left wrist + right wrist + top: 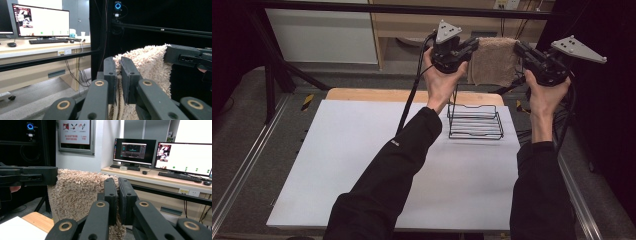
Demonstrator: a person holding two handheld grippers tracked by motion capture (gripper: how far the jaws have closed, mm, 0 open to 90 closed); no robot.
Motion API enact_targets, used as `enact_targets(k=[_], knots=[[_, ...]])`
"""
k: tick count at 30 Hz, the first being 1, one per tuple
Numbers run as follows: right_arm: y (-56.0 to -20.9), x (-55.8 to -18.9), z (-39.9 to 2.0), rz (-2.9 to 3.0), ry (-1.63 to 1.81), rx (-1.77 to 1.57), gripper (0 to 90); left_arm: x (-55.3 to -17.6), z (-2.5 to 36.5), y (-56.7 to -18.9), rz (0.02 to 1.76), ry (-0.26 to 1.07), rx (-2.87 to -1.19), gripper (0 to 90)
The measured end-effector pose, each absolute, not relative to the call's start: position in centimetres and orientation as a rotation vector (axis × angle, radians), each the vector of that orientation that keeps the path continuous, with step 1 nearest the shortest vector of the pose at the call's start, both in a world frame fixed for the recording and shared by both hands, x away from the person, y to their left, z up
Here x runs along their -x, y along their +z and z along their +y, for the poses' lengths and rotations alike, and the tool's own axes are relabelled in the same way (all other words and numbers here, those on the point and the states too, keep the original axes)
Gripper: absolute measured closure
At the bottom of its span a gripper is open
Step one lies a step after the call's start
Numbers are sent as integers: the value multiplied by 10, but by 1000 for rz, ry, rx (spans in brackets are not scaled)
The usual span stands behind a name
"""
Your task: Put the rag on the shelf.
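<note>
Mid-carry at upper right of the high view: beige towel [493, 60] stretched aloft between left gripper [473, 46] and right gripper [518, 49], each pinching a top corner, probably next lowering onto wire rack [475, 121] below.

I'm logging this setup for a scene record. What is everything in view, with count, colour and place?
towel: 1, beige, held up between the two grippers beyond the table's far edge
rack: 1, black wire, far right of the table
table: 1, white top, wooden far edge
monitors: 2, lit, on a desk in the background
keyboard: 1, black, on that desk
left gripper: 1, black, shut on the towel
right gripper: 1, black, shut on the towel
sleeves: 2, black, from the bottom edge
</note>
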State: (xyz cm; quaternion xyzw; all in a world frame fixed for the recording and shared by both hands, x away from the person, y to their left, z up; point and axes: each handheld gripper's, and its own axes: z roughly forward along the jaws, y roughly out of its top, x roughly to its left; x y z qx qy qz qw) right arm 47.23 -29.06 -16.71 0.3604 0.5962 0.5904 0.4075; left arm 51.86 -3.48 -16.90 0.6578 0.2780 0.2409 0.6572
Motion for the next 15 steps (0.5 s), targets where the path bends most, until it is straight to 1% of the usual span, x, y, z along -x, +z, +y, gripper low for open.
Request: enact_targets(k=[15], knots=[[-180, -497, -291, 1535, 1455, -921, 858, -538, -38, -183, 644, 571, -1515, 829]])
